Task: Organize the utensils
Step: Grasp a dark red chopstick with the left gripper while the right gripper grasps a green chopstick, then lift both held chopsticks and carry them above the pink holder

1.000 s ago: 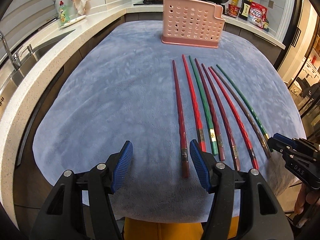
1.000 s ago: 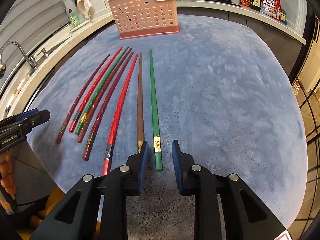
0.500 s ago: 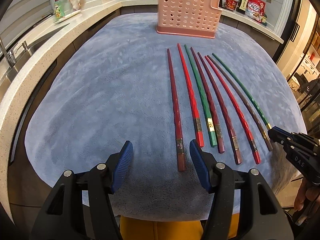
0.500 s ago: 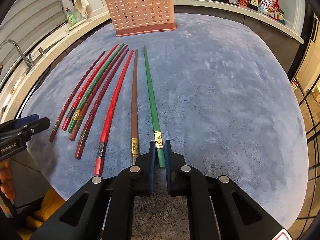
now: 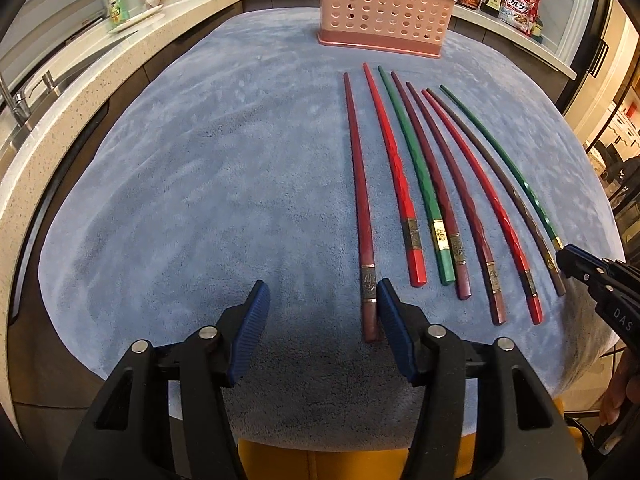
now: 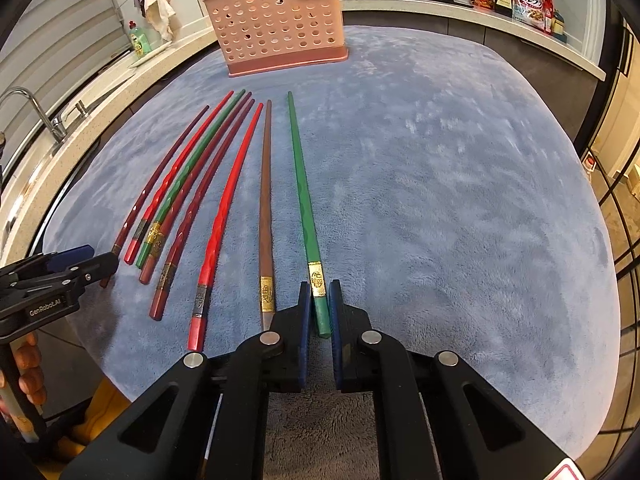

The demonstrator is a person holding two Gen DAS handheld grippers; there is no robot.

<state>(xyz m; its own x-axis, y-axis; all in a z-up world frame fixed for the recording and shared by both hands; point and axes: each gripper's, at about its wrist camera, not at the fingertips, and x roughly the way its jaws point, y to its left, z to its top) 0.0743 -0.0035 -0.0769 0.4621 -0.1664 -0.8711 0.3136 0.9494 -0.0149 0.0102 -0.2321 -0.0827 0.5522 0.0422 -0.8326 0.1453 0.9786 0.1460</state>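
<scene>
Chopsticks are laid side by side on the blue cloth [image 5: 200,200] that covers the surface, eight in all, with their thick ends toward the cameras and their tips aimed at the pink perforated holder [image 5: 384,8] standing upright at the far side. The right tool [image 6: 319,312] is closed narrowly around the thick end of the outermost green chopstick [image 6: 303,196], the blue pads [image 6: 335,304] being pressed against it on either side just below its gold band; whether the stick is raised off the cloth cannot be told. A brown chopstick [image 6: 265,208] is seen just beside it, apart from the grip. The left tool [image 5: 322,304] is held wide open near the opposite end of the row, and the dark red chopstick [image 5: 362,208] is found just inside its right pad [image 5: 394,328], touching or nearly touching it, while the left pad is kept well apart. The remaining sticks are spread between the two tools. A dish soap bottle [image 5: 117,2] and a faucet [image 6: 36,112] are seen on the counter beyond.
</scene>
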